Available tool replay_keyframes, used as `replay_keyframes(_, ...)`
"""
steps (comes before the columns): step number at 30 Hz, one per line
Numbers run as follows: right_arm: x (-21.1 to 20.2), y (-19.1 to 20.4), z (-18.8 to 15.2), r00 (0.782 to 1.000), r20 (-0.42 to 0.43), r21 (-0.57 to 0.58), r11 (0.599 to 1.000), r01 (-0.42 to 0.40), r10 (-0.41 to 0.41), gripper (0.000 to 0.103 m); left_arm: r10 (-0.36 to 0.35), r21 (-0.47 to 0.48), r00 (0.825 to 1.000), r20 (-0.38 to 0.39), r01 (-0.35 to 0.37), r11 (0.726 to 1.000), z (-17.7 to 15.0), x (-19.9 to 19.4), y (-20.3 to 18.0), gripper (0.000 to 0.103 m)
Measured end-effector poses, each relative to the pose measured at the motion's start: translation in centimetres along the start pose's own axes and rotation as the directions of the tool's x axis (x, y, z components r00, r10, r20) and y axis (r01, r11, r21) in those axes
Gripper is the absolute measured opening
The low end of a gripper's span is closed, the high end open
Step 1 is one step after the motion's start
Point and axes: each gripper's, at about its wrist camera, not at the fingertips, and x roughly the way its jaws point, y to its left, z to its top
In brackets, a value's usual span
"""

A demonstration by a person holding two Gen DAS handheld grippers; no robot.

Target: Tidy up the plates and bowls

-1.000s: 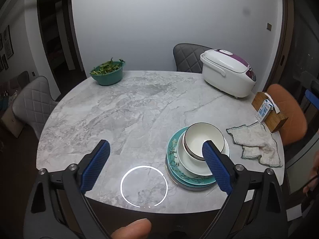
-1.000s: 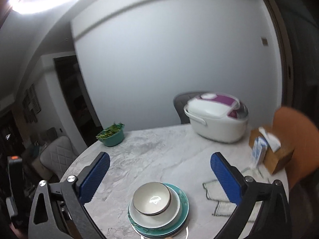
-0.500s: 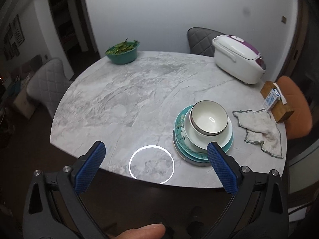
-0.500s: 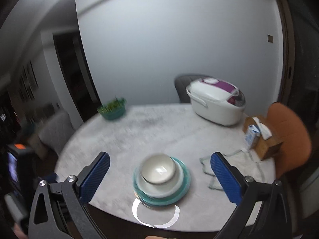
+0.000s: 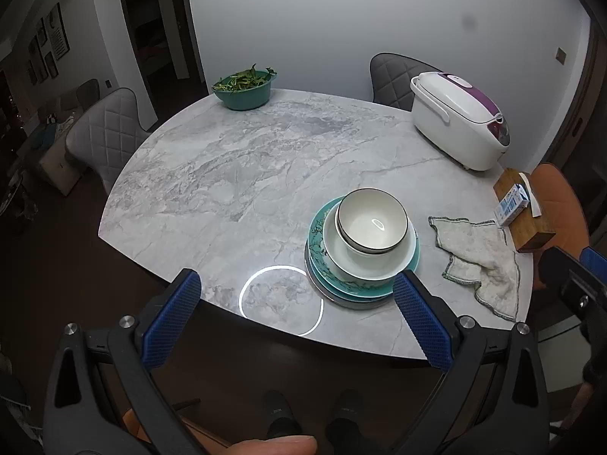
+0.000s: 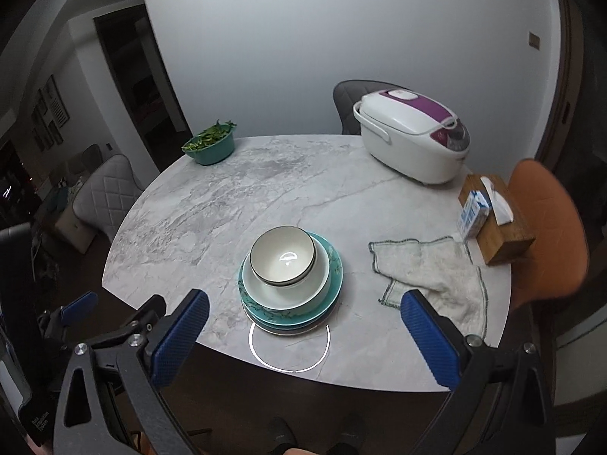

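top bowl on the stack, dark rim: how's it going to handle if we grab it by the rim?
The dark-rimmed bowl looks like glazed ceramic with a glossy highlight, so probably rigid, slippery and chippable. It sits loose inside the white bowl, off-centre toward the far side, so it should lift free but may shift if nudged. The stack beneath, down to the teal plate, could shift under a sideways push.

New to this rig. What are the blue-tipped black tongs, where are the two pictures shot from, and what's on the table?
No robot: a person holds one two-finger tool in each hand, with a fisheye camera on each looking along its blue-padded fingers. One picture is from the left tool, the other from the right tool. Both are open and hold nothing, above the near edge of a round marble table. On it: a dark-rimmed bowl nested in a white bowl on stacked teal plates, a cloth, a rice cooker, a wooden tissue box and a teal bowl of greens.
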Motion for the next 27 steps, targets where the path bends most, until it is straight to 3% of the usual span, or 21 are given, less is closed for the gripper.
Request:
replay_keyframes(12, -0.2, 1.7, 0.2, 1.0, 0.008, -0.066, 0.998, 0.021, -0.021, 0.103, 0.035, 0.01, 0.999, 0.029, -0.035, 0.999, 0.2, -2.1, -0.6, 0.103)
replay_keyframes(27, -0.4, 1.6, 0.0, 0.999, -0.001, -0.061, 0.997, 0.04, -0.04, 0.103, 0.062, -0.029, 0.998, 0.015, -0.061, 0.998, -0.6, -2.5, 0.8, 0.103)
